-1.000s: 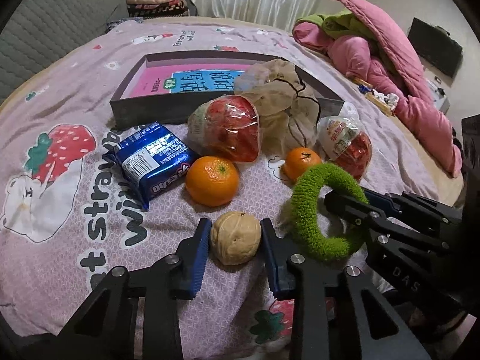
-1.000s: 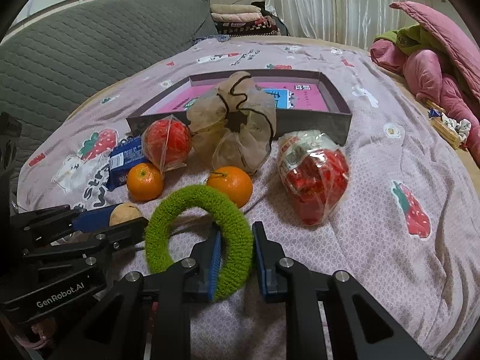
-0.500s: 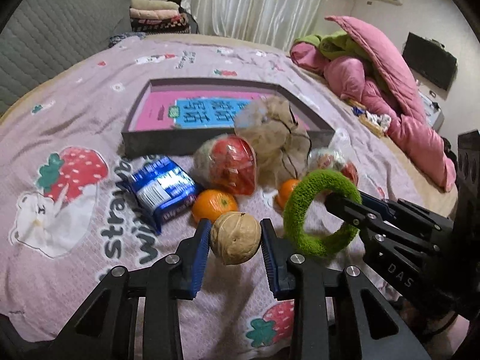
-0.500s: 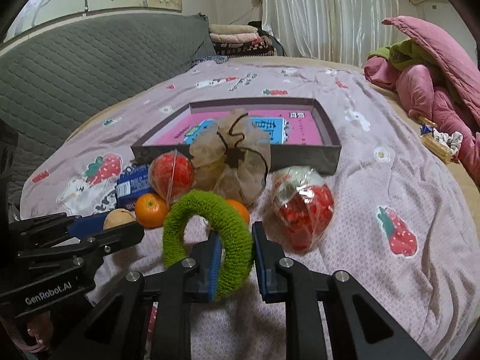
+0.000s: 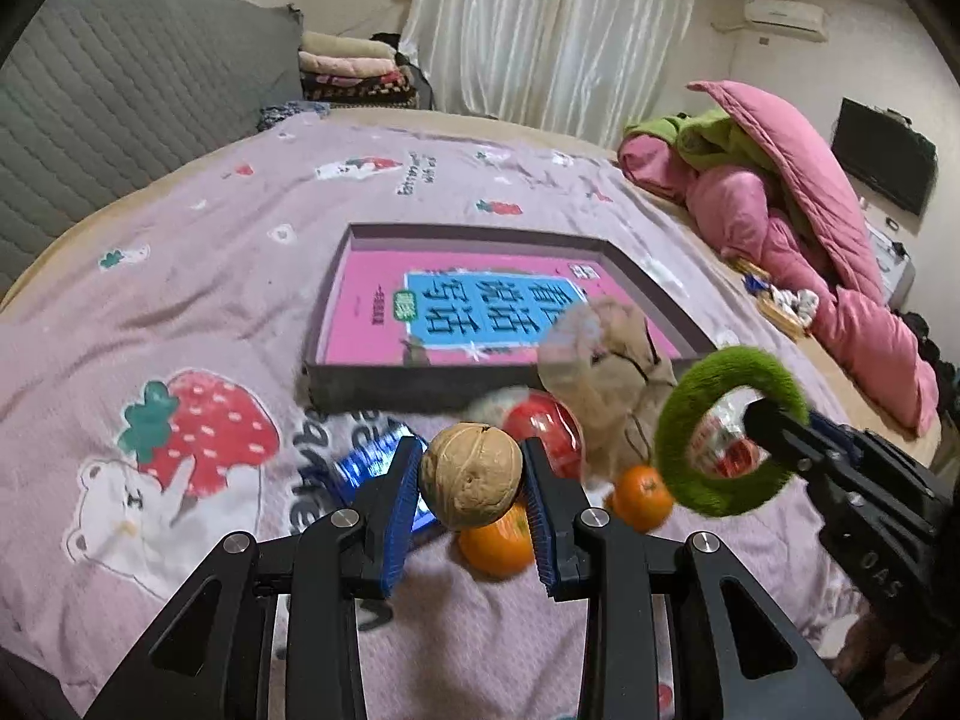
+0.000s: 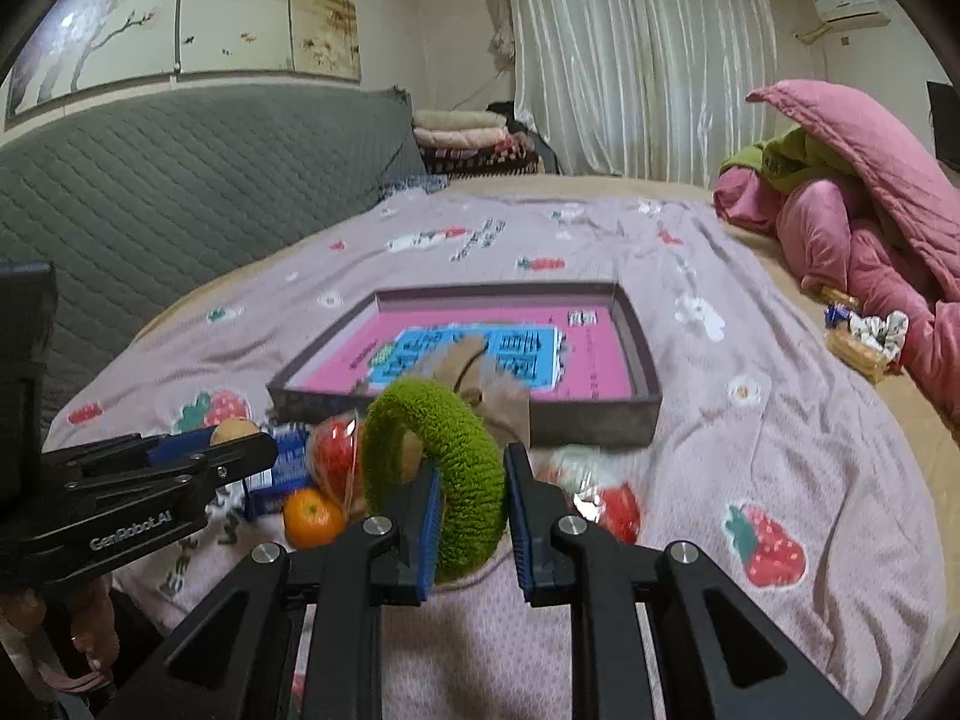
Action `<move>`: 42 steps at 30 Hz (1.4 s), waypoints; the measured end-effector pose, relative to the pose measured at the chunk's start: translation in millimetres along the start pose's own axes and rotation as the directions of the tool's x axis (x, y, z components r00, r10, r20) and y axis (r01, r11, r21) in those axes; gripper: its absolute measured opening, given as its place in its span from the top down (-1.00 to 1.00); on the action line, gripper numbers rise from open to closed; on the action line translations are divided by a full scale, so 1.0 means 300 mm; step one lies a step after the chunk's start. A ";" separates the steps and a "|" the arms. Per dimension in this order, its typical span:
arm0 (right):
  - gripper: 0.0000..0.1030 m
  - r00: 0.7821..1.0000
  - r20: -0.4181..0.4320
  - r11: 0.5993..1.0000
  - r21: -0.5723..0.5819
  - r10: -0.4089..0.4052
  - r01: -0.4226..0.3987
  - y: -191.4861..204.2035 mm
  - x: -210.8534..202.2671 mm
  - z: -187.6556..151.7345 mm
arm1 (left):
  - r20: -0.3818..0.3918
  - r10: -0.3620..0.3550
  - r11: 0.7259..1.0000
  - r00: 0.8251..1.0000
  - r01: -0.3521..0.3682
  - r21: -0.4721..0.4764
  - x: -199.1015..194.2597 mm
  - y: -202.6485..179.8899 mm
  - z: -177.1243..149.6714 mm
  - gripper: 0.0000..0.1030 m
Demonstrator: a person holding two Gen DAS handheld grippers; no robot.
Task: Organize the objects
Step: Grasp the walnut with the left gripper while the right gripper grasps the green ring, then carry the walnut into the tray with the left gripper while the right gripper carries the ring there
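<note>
Left claw (image 5: 471, 483) pinching walnut (image 5: 470, 476) between blue pads, clear of the bedspread (image 5: 198, 276). Walnut seam running roughly top to bottom, slightly tilted; shape near round, no clear long axis.

Right claw (image 6: 471, 507) clamped on green fuzzy ring (image 6: 435, 468), pads gripping its lower right arc. Ring standing on edge, upright, hole facing sideways across the right wrist view; in the left wrist view the hole faces the camera, with a red packaged snack (image 5: 723, 441) visible through it. Ring also lifted off the bedspread.

Left on the bed, in front of the box: two oranges (image 5: 642, 495), one partly hidden behind the walnut; blue snack packet (image 6: 282, 468), partly behind the left claw; red item in clear wrap (image 5: 543, 432); beige sheer scrunchie (image 5: 612, 369) leaning against the box's near wall, overlapping its rim.

Shallow dark box (image 5: 420, 387) lying flat beyond that cluster, long side across both views, pink and blue printed sheet (image 6: 510, 354) lining its floor. Nothing else seen inside apart from the scrunchie's overlap; cannot tell whether that sits in or just against it.

Pink quilt (image 5: 798, 192) heaped at far right of the bed, well apart from the box.
</note>
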State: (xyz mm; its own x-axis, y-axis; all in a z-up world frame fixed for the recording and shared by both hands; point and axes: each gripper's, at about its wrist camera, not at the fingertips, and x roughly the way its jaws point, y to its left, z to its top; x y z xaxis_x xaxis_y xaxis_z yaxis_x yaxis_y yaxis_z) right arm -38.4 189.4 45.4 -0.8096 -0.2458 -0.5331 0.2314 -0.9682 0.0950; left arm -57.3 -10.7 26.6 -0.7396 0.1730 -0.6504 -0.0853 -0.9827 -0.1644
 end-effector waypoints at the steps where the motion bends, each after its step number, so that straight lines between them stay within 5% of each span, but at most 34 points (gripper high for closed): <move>1: 0.60 1.000 0.009 1.000 0.002 -0.001 0.001 -0.002 -0.002 0.008 | 0.008 0.007 1.000 1.000 -0.007 0.001 0.003 0.002 0.010 0.34; 34: 0.60 0.979 0.169 0.993 -0.017 -0.116 0.120 -0.033 0.085 0.206 | 0.019 0.072 0.997 0.997 -0.073 0.006 0.197 0.046 0.225 0.34; 42: 0.60 0.984 0.123 0.992 0.011 -0.130 0.129 -0.076 0.171 0.230 | 0.000 0.083 0.997 0.997 -0.083 0.009 0.264 0.049 0.244 0.34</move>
State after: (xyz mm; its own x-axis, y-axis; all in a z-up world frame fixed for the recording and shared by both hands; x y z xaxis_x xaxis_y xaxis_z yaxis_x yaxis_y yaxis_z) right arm -122.5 195.6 73.8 -0.8928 -0.1219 -0.4337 0.1189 -0.9923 0.0344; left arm -166.0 -16.2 27.0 -0.7441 0.0911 -0.6618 -0.0300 -0.9942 -0.1032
